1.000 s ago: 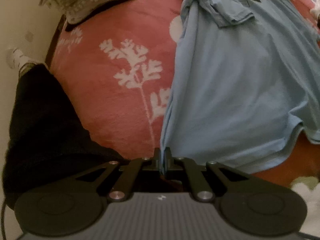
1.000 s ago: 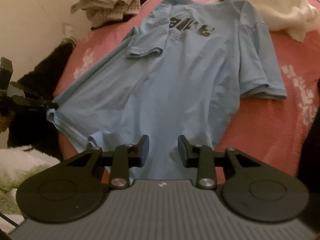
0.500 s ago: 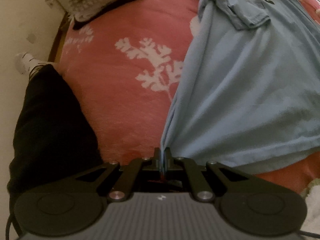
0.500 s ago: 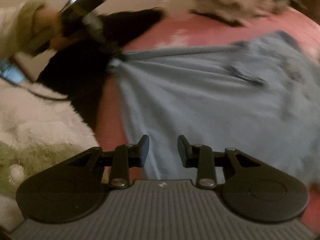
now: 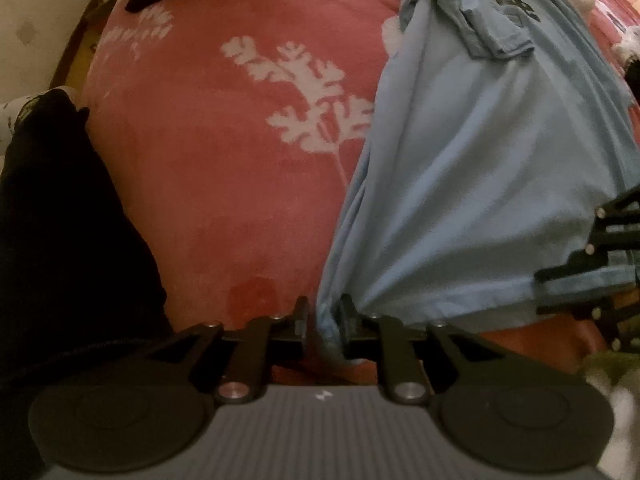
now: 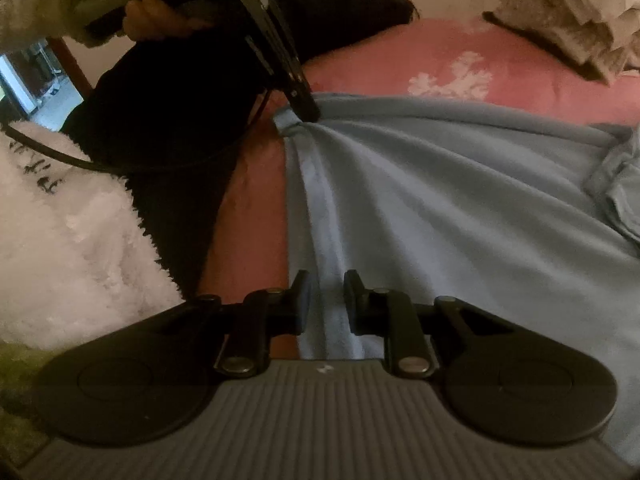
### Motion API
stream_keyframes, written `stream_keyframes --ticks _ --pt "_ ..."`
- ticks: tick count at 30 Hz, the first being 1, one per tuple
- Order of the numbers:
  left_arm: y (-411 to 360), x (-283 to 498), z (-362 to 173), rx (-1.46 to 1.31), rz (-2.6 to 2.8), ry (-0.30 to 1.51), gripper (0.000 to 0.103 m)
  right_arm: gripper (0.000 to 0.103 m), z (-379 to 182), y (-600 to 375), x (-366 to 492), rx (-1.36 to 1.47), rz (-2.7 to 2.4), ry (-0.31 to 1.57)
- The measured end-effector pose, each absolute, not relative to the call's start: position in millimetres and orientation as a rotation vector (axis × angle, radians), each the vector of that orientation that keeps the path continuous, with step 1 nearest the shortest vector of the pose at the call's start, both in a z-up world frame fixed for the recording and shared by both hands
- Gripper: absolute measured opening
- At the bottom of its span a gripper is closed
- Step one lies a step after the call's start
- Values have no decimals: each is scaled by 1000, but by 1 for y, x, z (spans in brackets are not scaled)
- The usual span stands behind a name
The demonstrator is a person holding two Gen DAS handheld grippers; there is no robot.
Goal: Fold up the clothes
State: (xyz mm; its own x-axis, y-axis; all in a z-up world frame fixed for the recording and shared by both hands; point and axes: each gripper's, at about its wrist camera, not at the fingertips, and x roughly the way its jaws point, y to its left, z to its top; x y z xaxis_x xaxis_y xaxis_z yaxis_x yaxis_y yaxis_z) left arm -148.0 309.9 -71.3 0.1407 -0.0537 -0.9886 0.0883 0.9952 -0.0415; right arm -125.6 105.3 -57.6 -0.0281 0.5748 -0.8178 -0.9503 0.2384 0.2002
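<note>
Only the right wrist view shows the hand (image 6: 156, 16) holding the left tool (image 6: 306, 114).

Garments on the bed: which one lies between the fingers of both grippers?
The light blue T-shirt. Its hem runs between the fingers of both grippers; the black garment and the folded pile by the wall lie apart from both.

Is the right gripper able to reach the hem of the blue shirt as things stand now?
Probably yes. The right gripper is already at the blue shirt: its hem runs between the closing jaws with nothing in the way. The left gripper is at the hem's far corner, well apart.
</note>
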Motion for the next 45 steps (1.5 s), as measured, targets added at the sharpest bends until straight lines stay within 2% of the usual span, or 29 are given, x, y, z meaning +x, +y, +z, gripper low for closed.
stream_keyframes --ticks 4,6,8,9,12,23,29,37,42,45 --pt "310 -156 -75 40 -117 1408 19 17 -63 114 -127 -512 1295 967" --pt "310 -157 -76 28 -110 1402 15 16 -67 118 -130 -524 1266 958" --pt "313 -158 -75 -2 -103 1396 8 10 -70 121 -130 -527 1240 953" --pt "316 -158 -75 -15 -103 1395 8 5 -70 121 -129 -525 1229 952" --pt "318 -159 -72 -61 -108 1398 7 1 -66 116 -129 -498 1207 946" --pt "329 -152 -73 -139 -122 1421 11 1 -55 106 -129 -448 1253 948" --pt "336 -152 -72 -142 -120 1419 5 1 -49 104 -130 -435 1315 955" --pt "337 -148 -74 -114 -114 1439 5 1 -47 98 -126 -427 1363 1003" --pt "324 -147 -81 -23 -101 1465 9 1 -76 107 -128 -482 1347 1055" --pt "323 -148 -78 -9 -118 1465 12 5 -72 102 -123 -428 1345 1078"
